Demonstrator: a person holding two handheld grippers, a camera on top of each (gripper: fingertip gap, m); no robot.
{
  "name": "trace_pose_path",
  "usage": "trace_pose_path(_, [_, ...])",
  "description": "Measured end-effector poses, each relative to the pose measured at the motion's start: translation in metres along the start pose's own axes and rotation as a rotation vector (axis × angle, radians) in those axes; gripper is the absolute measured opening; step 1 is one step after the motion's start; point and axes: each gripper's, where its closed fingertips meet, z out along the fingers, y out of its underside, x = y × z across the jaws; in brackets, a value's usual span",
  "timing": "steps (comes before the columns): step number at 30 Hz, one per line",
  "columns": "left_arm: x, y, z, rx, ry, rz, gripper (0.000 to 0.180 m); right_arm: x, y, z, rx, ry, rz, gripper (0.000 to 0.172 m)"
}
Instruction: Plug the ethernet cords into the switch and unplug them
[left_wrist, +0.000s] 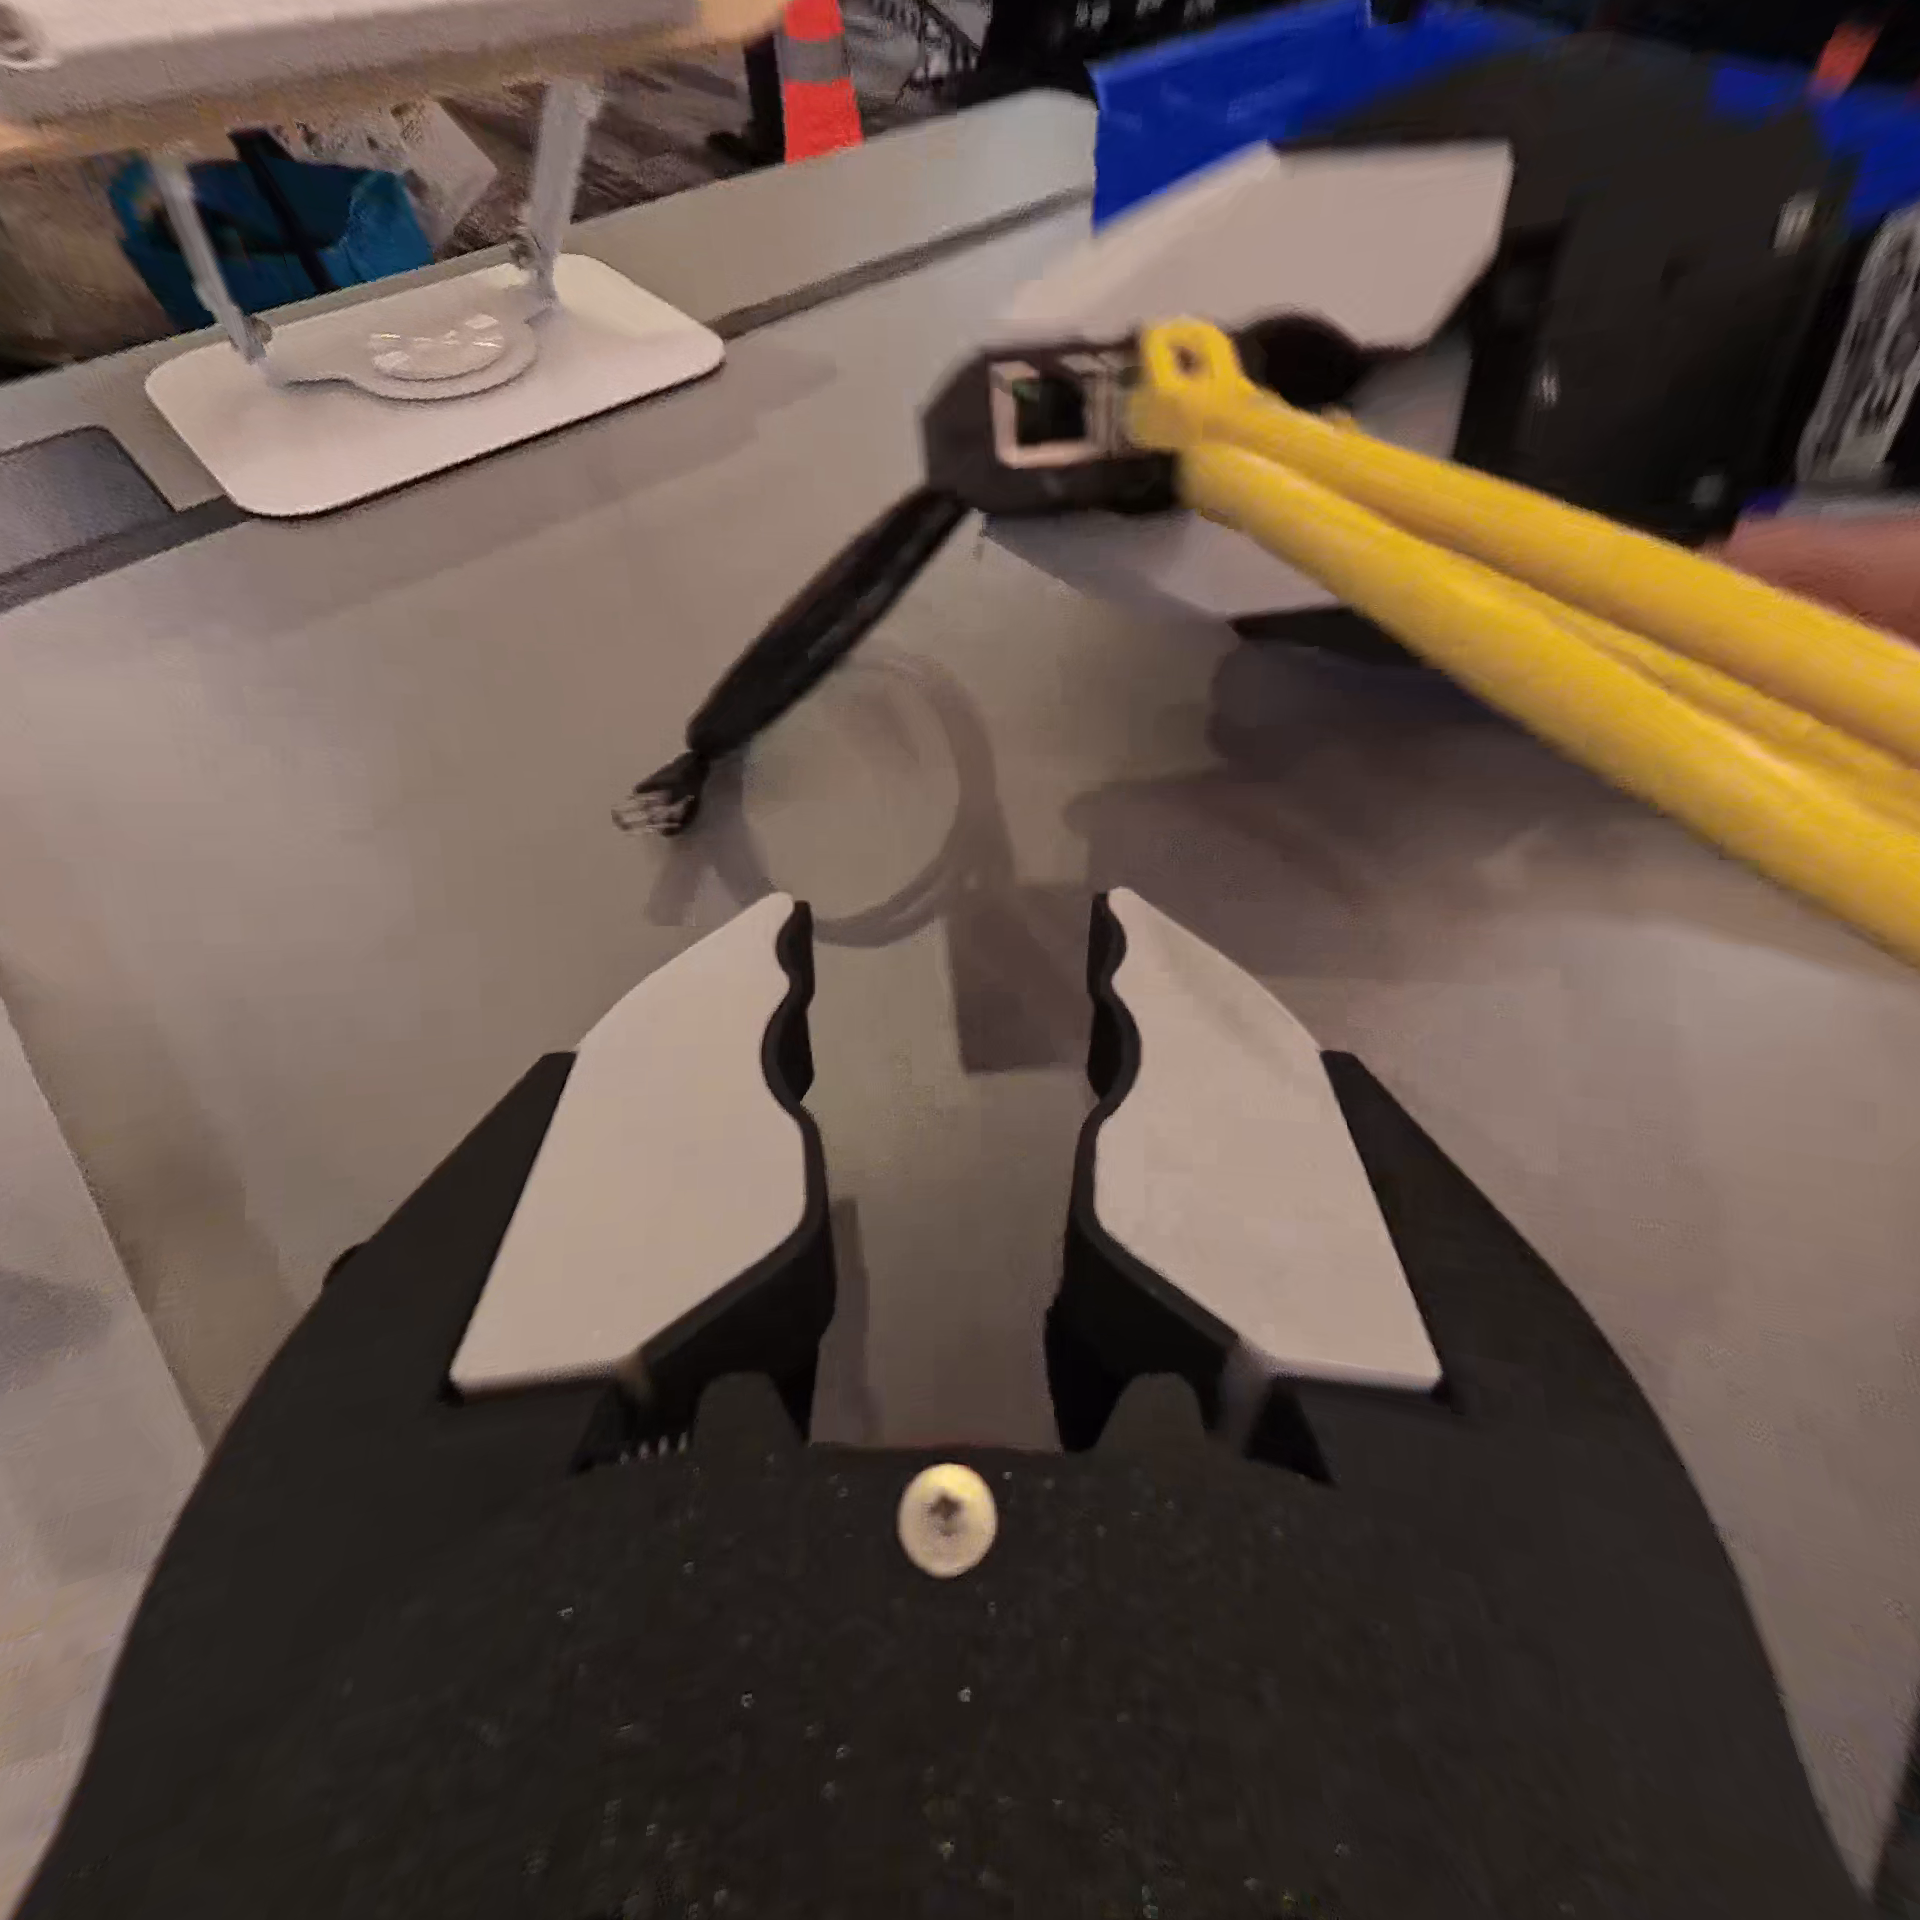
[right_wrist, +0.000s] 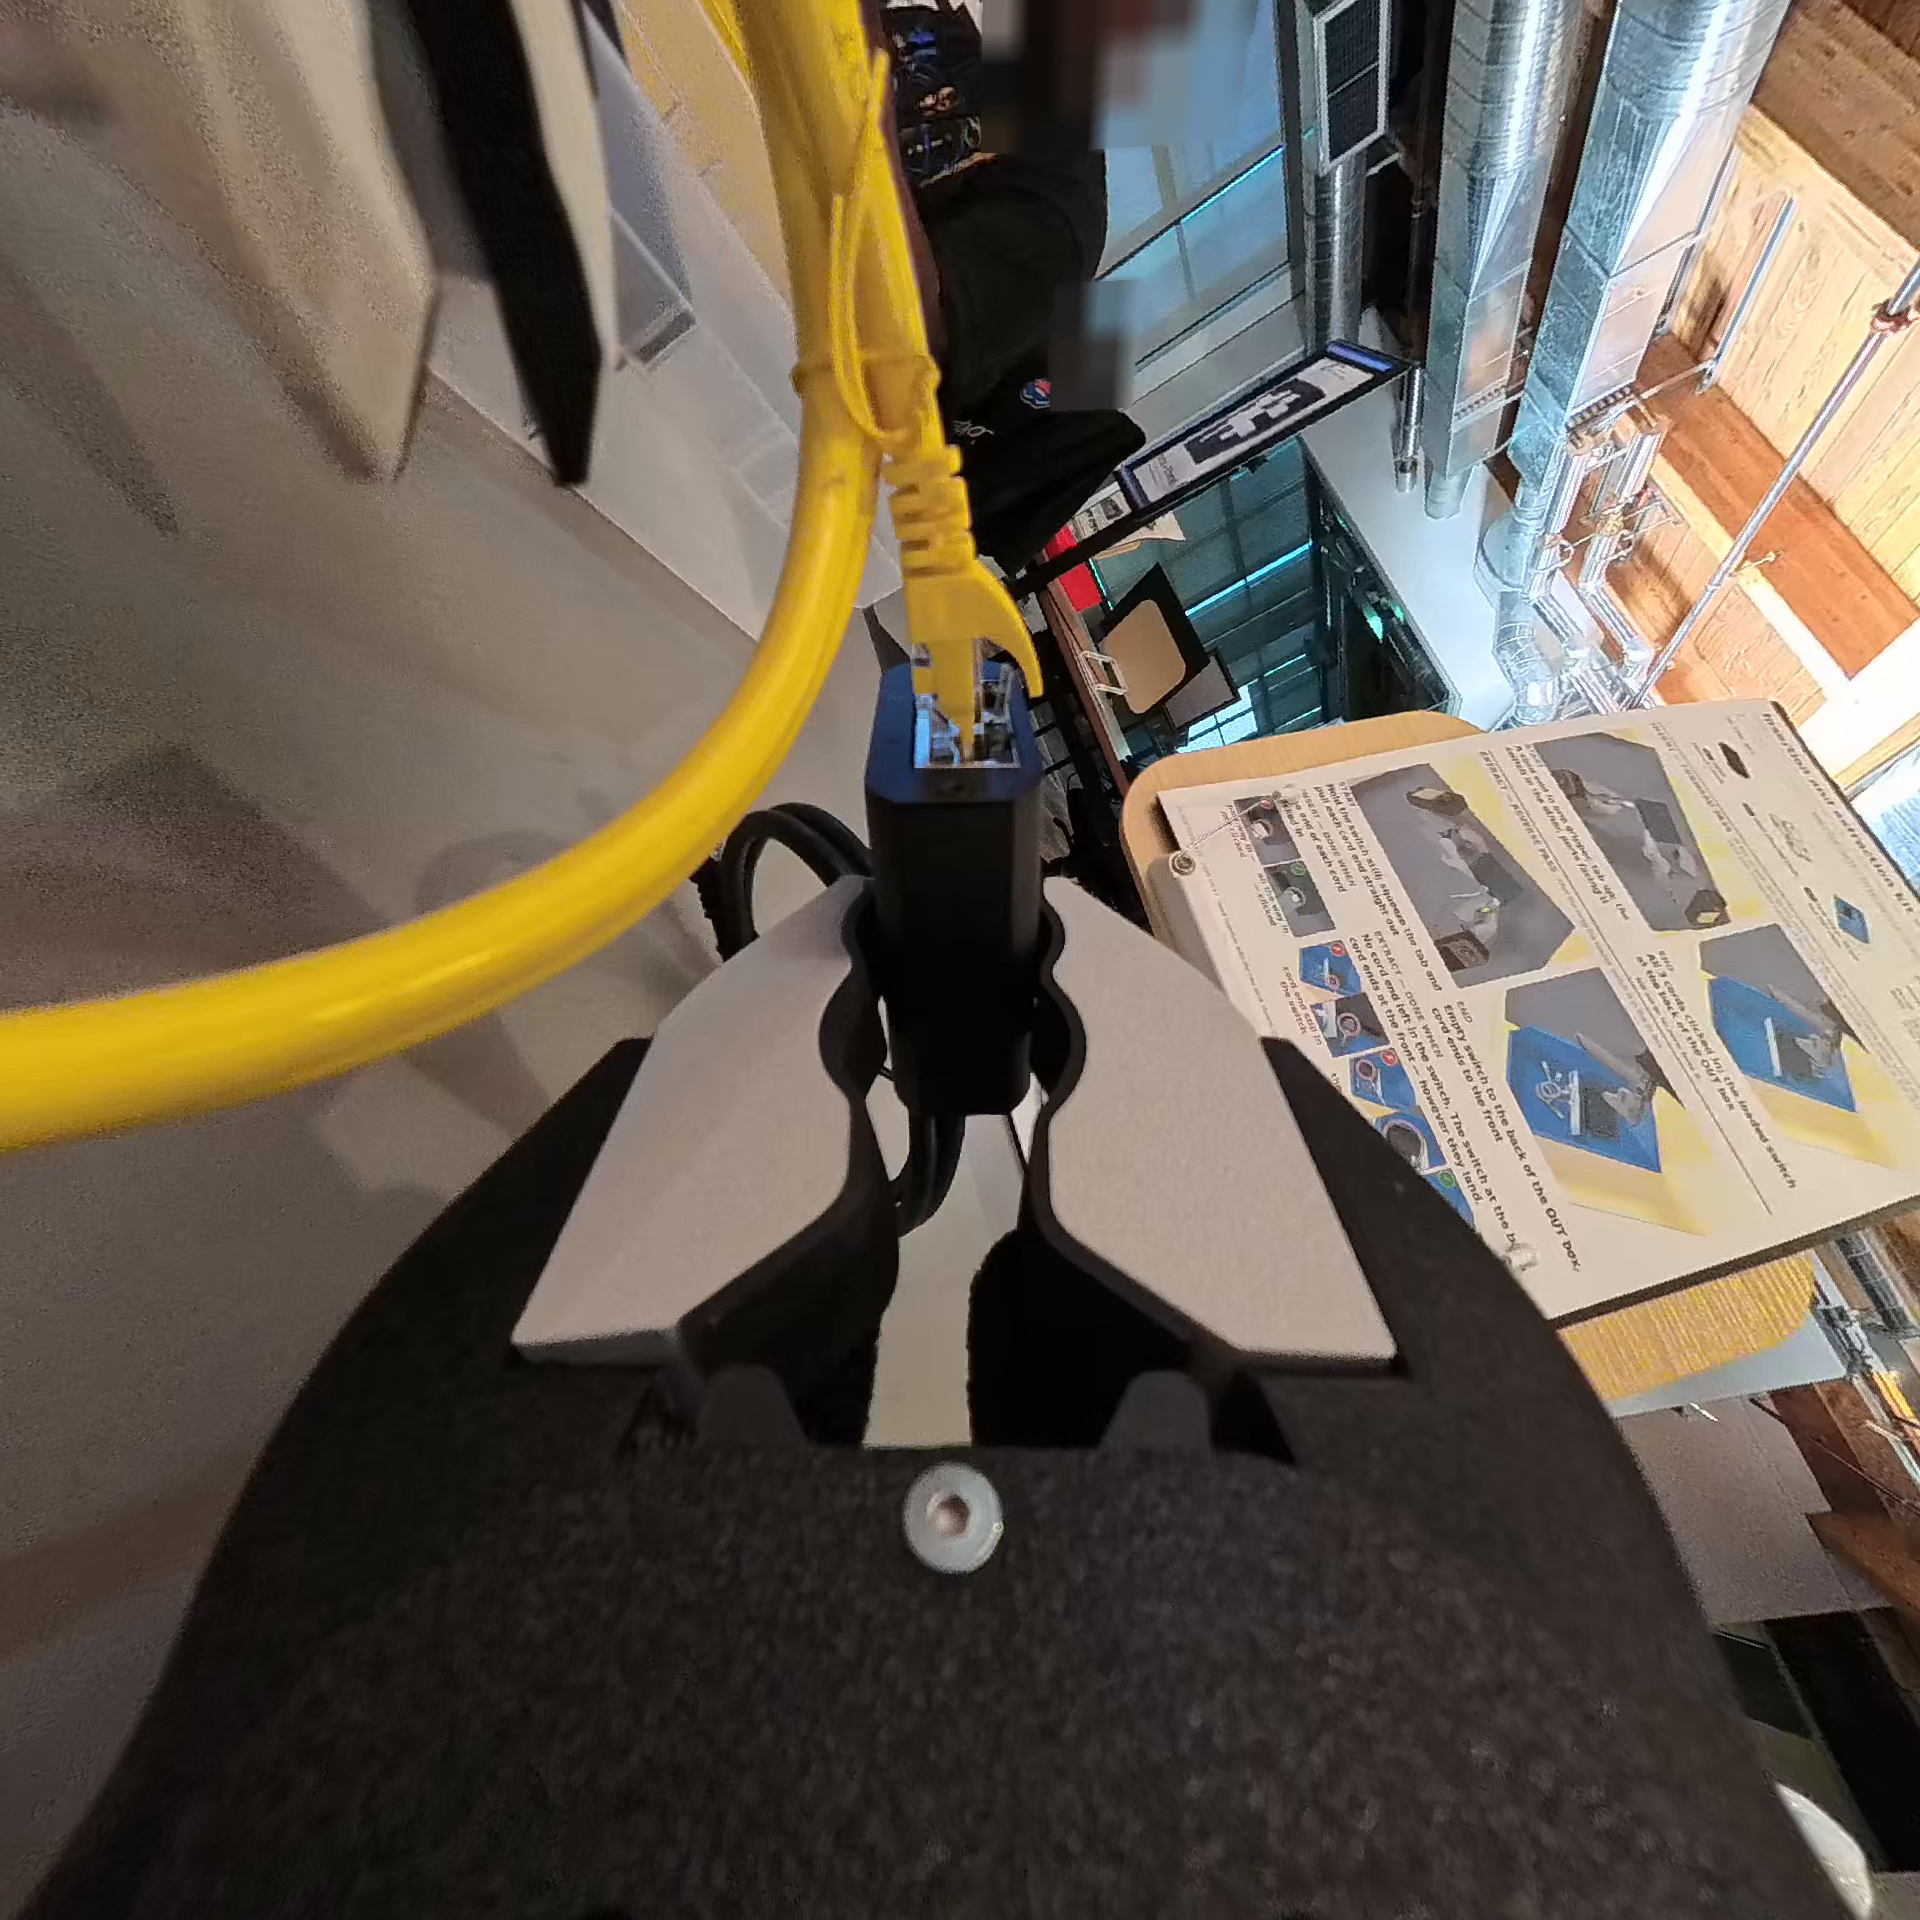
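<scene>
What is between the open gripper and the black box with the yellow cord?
Mostly bare grey table; a black cord trails from the box there, seen from the left gripper.

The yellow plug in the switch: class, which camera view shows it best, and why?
The right wrist view: the yellow plug is sharp, seated in the switch. The left wrist view shows it blurred and farther off.

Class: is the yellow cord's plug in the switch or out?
In: the yellow plug sits inside a port of the black switch; the neighbouring port is empty.
</scene>
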Motion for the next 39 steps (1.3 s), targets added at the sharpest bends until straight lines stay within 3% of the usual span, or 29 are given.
trace_pose_path(3, [0.001, 0.011, 0.004, -0.098, -0.082, 0.118, 0.049, -0.001, 0.0, 0.0, -0.004, -0.002, -0.018, 0.024])
trace_pose_path(6, [-0.034, 0.004, -0.017, -0.102, -0.178, 0.041, 0.049, 0.0, 0.001, 0.0, -0.006, 0.001, -0.02, 0.024])
trace_pose_path(9, [-0.052, -0.033, -0.045, 0.033, -0.191, -0.102, 0.051, 0.0, 0.002, 0.0, -0.006, 0.0, -0.016, 0.024])
trace_pose_path(11, [-0.039, -0.062, -0.055, 0.109, -0.156, -0.145, 0.055, -0.001, 0.002, 0.001, -0.007, -0.001, -0.016, 0.024])
trace_pose_path(14, [-0.002, -0.085, -0.055, 0.106, -0.117, -0.076, 0.052, -0.001, 0.002, 0.001, -0.006, -0.002, -0.02, 0.024])
trace_pose_path(19, [0.037, -0.082, -0.039, -0.05, -0.115, -0.008, 0.049, -0.002, 0.001, 0.001, -0.007, -0.006, -0.024, 0.024])
trace_pose_path(23, [0.039, -0.064, -0.029, -0.174, -0.149, 0.021, 0.048, -0.004, 0.0, 0.001, -0.005, -0.01, -0.031, 0.024])
trace_pose_path(27, [0.044, -0.059, -0.023, -0.199, -0.066, -0.04, 0.046, -0.007, -0.002, 0.002, -0.003, -0.015, -0.048, 0.024])
trace_pose_path(32, [0.044, -0.054, -0.014, -0.234, -0.007, -0.061, 0.056, -0.007, -0.003, 0.002, 0.001, -0.014, -0.046, 0.024])
trace_pose_path(34, [0.044, -0.053, -0.011, -0.246, -0.002, -0.056, 0.047, -0.007, -0.003, 0.002, 0.001, -0.017, -0.048, 0.024])
trace_pose_path(37, [0.041, -0.056, -0.011, -0.244, -0.015, -0.016, 0.01, -0.01, -0.006, 0.002, 0.003, -0.022, -0.066, 0.024])
trace_pose_path(39, [0.042, -0.056, -0.011, -0.26, -0.015, 0.005, 0.007, -0.01, -0.006, 0.002, 0.0, -0.025, -0.057, 0.024])
